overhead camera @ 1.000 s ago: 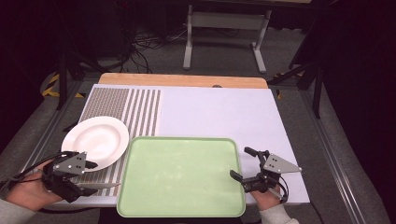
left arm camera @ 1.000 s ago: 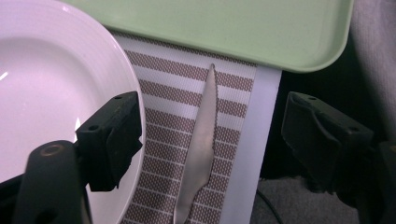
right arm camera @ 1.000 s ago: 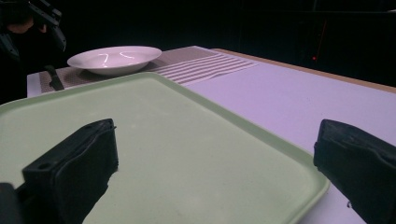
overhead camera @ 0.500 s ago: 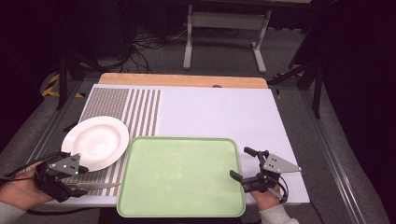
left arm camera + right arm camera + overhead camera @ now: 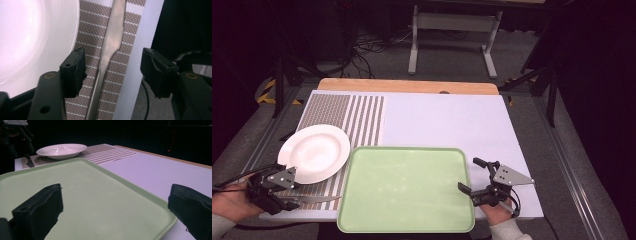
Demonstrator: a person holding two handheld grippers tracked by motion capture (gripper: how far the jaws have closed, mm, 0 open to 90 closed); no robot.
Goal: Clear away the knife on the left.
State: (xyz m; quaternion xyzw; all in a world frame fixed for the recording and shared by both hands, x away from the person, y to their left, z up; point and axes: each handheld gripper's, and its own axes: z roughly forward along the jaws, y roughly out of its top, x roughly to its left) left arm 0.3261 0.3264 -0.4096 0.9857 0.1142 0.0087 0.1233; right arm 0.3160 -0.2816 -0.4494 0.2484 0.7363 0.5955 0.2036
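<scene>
Step – grasping knife (image 5: 110, 47) | left gripper (image 5: 112, 72) fingers apart, just been closing astride handle, no contact | right gripper (image 5: 476, 176) open by tray (image 5: 407, 220) | next – pinch handle, lift.

The person's left hand (image 5: 229, 204) comes in from the bottom left corner of the high view, forearm low and angled inward, and bears the left gripper (image 5: 287, 202) close over the table, tips pointing toward the middle. Its jaws have just been closing, yet in the left gripper view they stand well apart, both pads clear of contact. The right hand (image 5: 498, 214) enters from the bottom edge, wrist straight, and carries the right gripper (image 5: 471, 176) with its grey plate on top. Its jaws point left and are spread wide, pressing on nothing.
</scene>
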